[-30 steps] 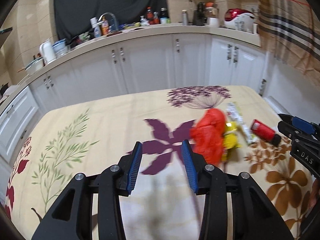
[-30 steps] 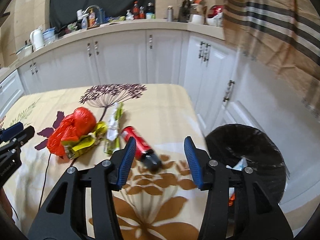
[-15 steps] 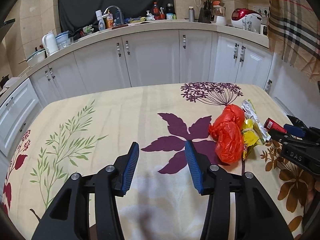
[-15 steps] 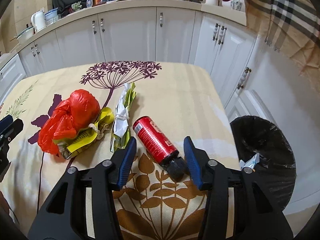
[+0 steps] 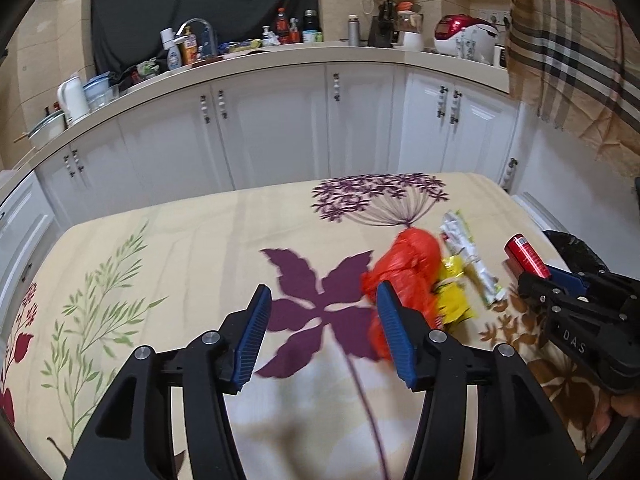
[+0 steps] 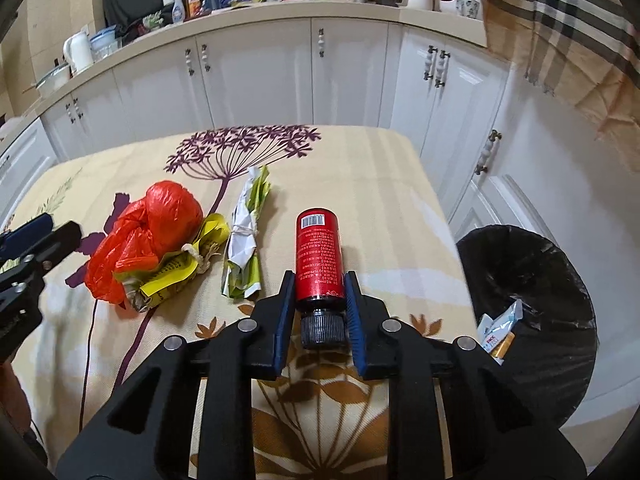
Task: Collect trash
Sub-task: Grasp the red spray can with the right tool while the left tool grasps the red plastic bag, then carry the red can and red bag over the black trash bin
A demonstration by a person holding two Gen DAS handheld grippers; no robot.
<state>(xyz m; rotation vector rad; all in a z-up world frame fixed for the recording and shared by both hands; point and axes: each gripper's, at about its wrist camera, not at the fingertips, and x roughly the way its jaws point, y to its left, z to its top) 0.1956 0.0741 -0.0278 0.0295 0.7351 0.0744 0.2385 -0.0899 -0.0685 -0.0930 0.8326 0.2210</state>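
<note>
Now closing right fingers (image 6: 319, 300) pinch the red bottle (image 6: 319, 256); left fingers (image 5: 321, 332) spreading, empty.

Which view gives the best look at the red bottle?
The right wrist view: the red bottle lies centred, label and black cap visible, with the right gripper's jaws closing on its lower end. The left wrist view shows only its far end near the frame edge.

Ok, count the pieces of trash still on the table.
4: the red bottle near the right edge, between the closing right tongs; the white-green wrapper beside it; the yellow wrapper; and the orange bag leftmost. Smaller scraps underneath may be hidden.
</note>
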